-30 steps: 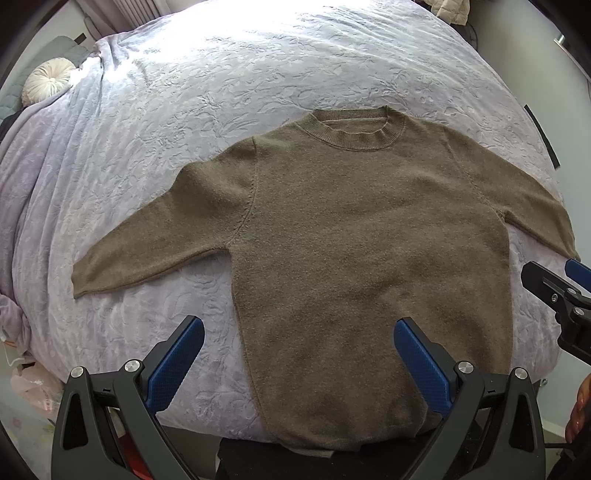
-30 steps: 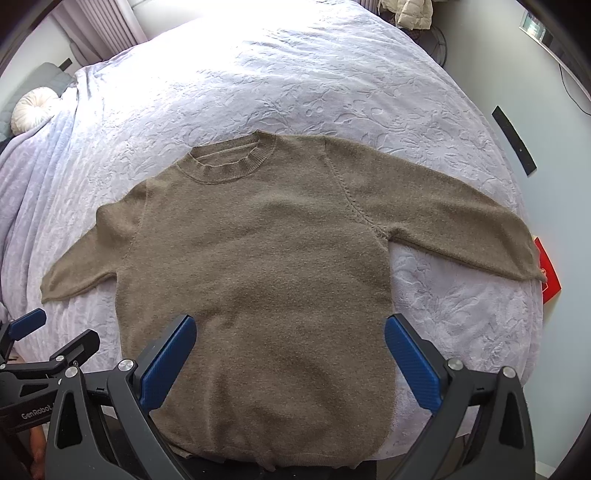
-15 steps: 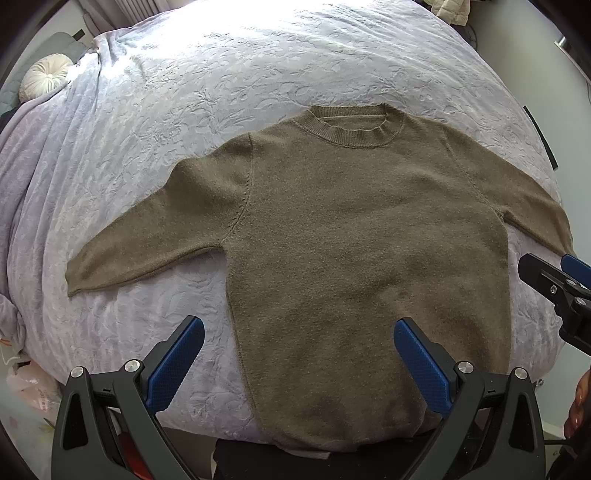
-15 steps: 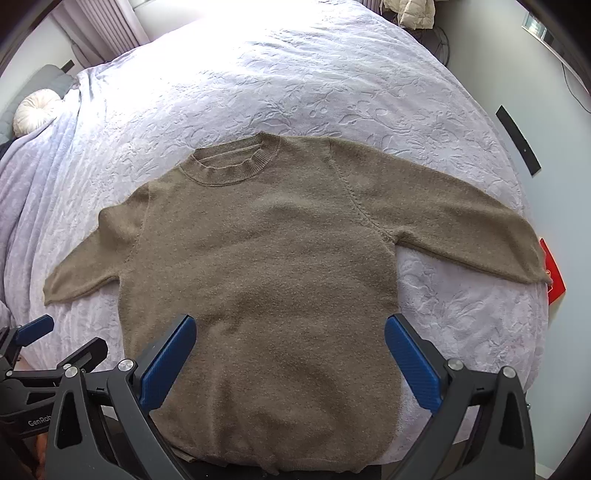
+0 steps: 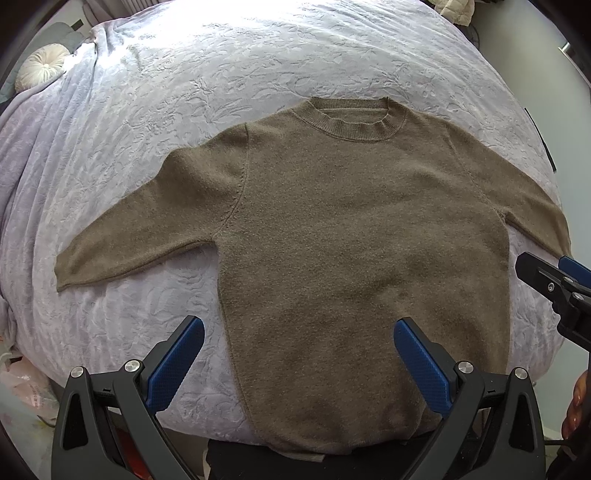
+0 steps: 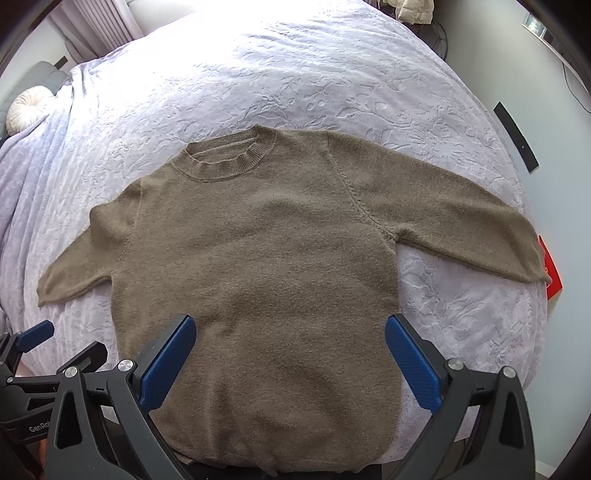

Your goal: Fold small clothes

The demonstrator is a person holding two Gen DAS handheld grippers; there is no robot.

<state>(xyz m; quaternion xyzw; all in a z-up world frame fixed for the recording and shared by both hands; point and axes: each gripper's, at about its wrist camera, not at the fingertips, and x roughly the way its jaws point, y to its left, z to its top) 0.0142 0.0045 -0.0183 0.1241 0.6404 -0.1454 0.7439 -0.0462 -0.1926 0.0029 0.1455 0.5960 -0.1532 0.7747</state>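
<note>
An olive-brown knit sweater [image 5: 351,229] lies flat and face up on the bed, collar at the far side, both sleeves spread out; it also shows in the right wrist view [image 6: 258,266]. My left gripper [image 5: 299,354] is open and empty, held above the sweater's lower left part near the hem. My right gripper [image 6: 290,354] is open and empty above the sweater's lower middle. The right gripper's fingers [image 5: 546,277] show at the right edge of the left wrist view. The left gripper's fingers [image 6: 37,332] show at the lower left of the right wrist view.
The bed is covered by a pale lilac embossed quilt [image 5: 184,92]. A round cream cushion [image 5: 40,68] sits at the far left corner. A red object [image 6: 552,273] lies off the bed's right edge. Clothing is piled at the far right [image 6: 413,9].
Both grippers have drifted slightly, so the sweater sits a little further left and lower in the views. Both stay open; the sweater has not moved.
</note>
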